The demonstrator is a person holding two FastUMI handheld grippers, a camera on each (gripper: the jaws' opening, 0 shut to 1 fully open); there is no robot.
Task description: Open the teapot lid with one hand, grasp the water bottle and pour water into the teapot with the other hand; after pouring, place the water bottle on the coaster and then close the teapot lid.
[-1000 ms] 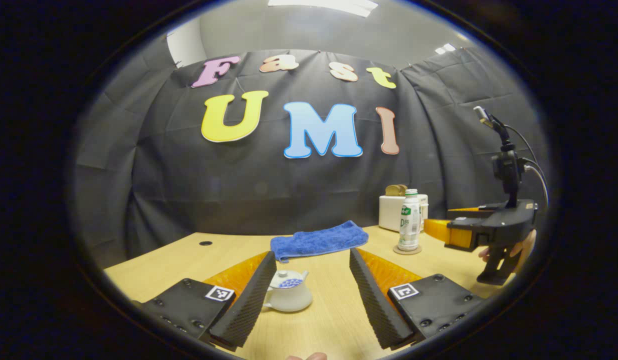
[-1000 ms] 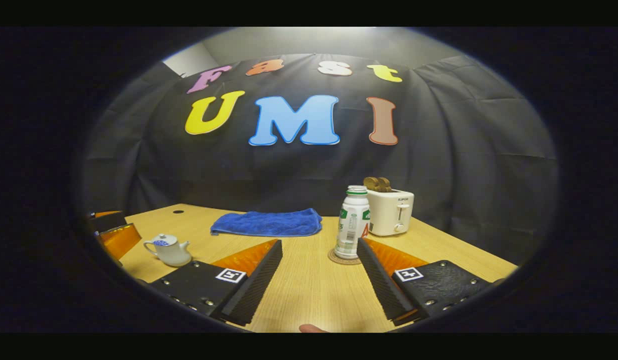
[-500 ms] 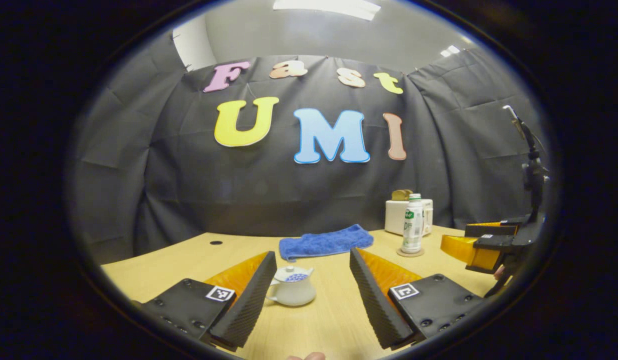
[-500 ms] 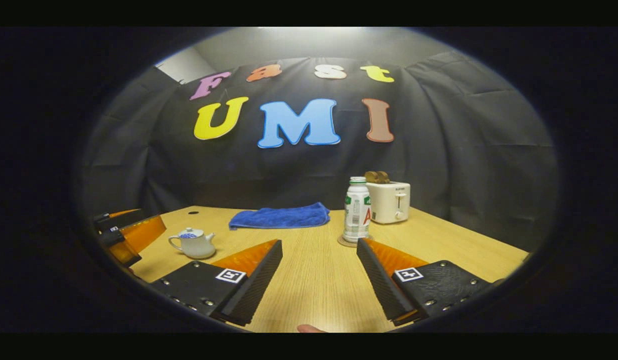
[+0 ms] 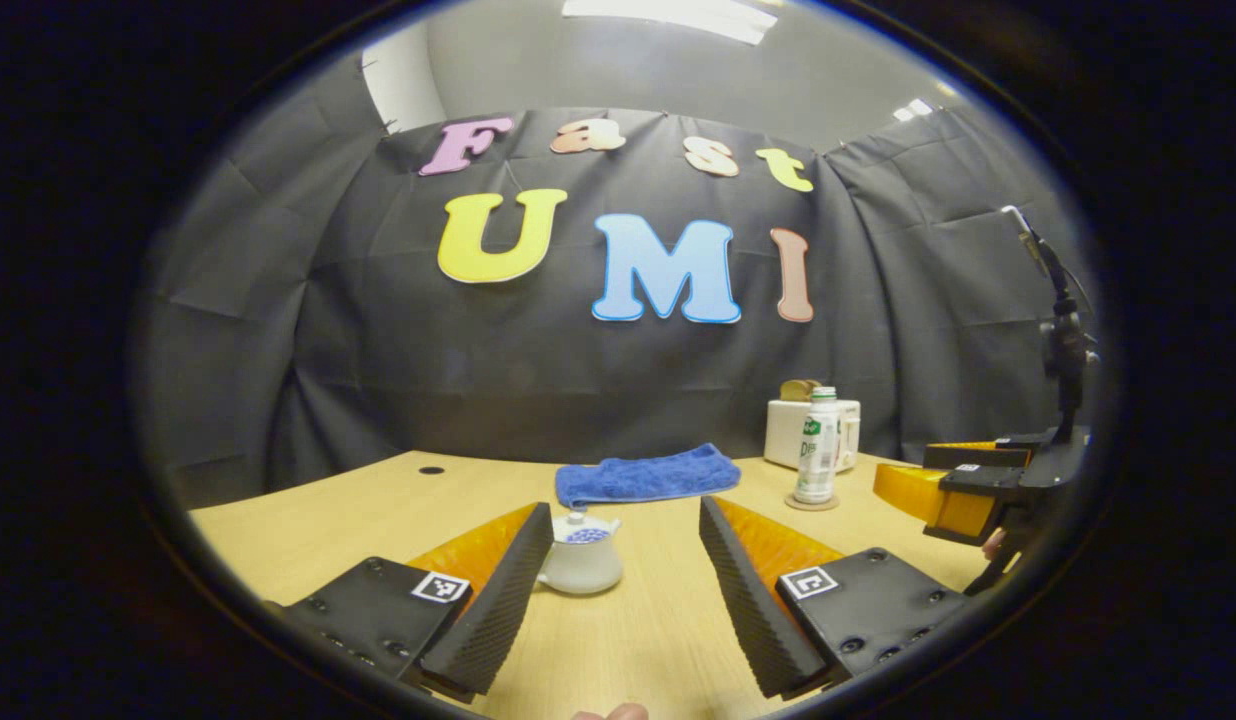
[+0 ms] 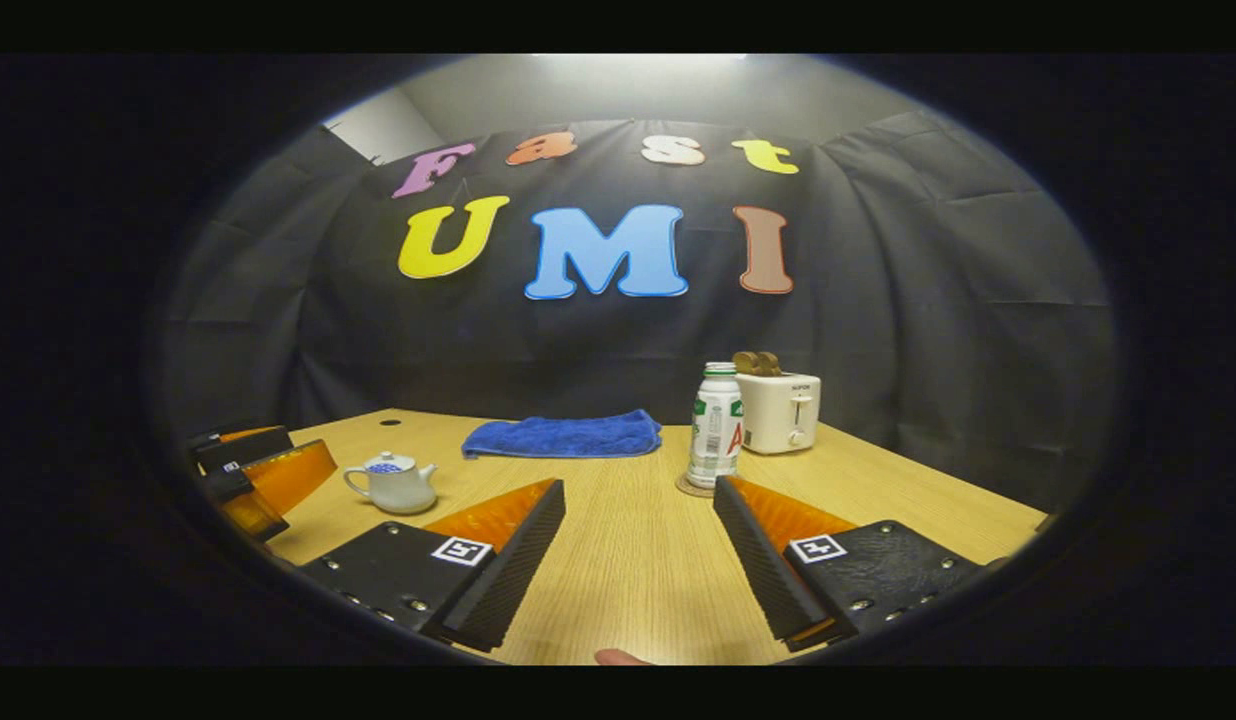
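Two tools, both spread wide, gripping nothing. Left tool (image 5: pixel 626 590): teapot (image 5: pixel 580 556) sits at its 11 o'clock, close ahead, near the inner edge of my left finger, lid still on, spout toward 2 o'clock. Lid knob isn't centred in the gap, so I'd nudge left before closing. Blue towel (image 5: pixel 646 476) is behind it at 12. Right tool (image 6: pixel 638 570): water bottle (image 6: pixel 714 426) stands upright on the coaster (image 6: pixel 694 489) at 1 o'clock, long axis vertical, just beyond my right fingertip. Toaster (image 6: pixel 781 412) is behind it. Left is nearer the teapot, right nearer the bottle. Desk (image 6: pixel 628 560) between the fingers is bare.
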